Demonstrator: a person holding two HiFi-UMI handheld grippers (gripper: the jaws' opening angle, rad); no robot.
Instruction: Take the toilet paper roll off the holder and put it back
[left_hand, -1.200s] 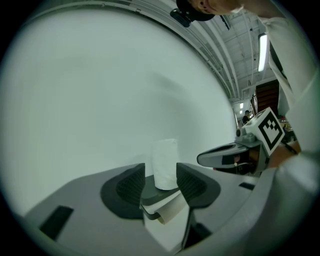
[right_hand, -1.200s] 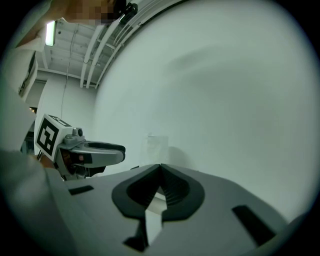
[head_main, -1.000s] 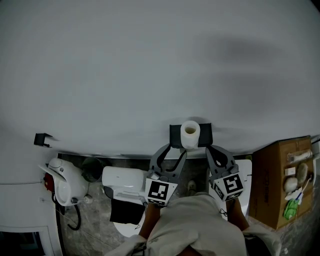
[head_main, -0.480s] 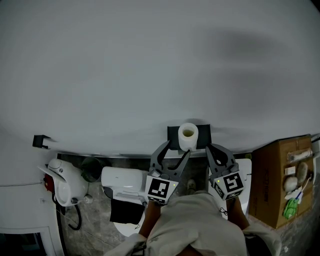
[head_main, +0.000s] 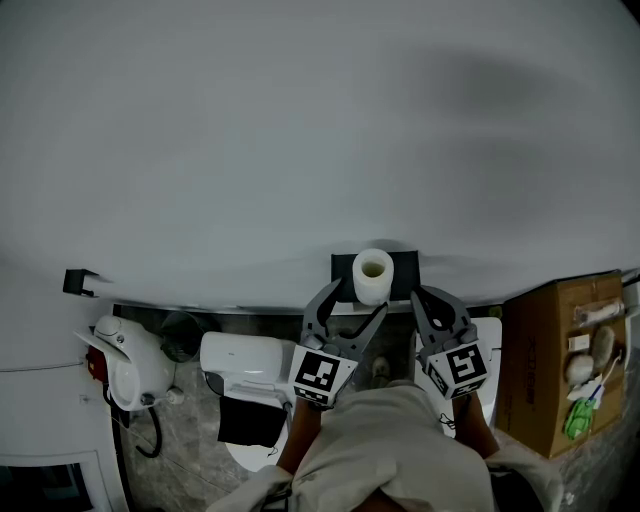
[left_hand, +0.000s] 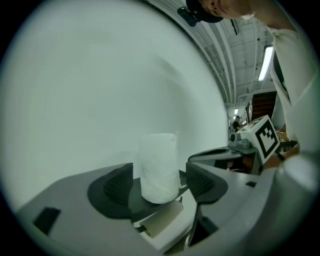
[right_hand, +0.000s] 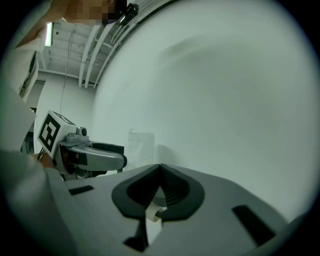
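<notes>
I'm taking the black holder (head_main: 404, 273) on the white wall (head_main: 300, 140) as my mark. The toilet paper roll (head_main: 372, 276) stands upright on it with its hollow core facing up.

The person stands square to the holder and has both tools stretched out towards it, held close to level with the noses dipping a touch. The left gripper (head_main: 356, 306) comes in from just left of the holder. Its jaws have just been opening and now stand spread wide. In the left gripper view the roll sits between them, and the ribbed pads (left_hand: 118, 186) stand a little clear of the paper on either side, so nothing is pinched. The left forearm (head_main: 293, 445) runs straight back to the body behind the marker cube.

The right gripper (head_main: 430, 298) hangs just right of the holder and short of the wall. Its jaws are pressed together, touching neither roll nor holder, and its own view shows the two pads meeting with nothing held.

Down left of the holder is a white toilet (head_main: 248, 362). A cardboard box (head_main: 555, 365) stands off to the holder's right.
</notes>
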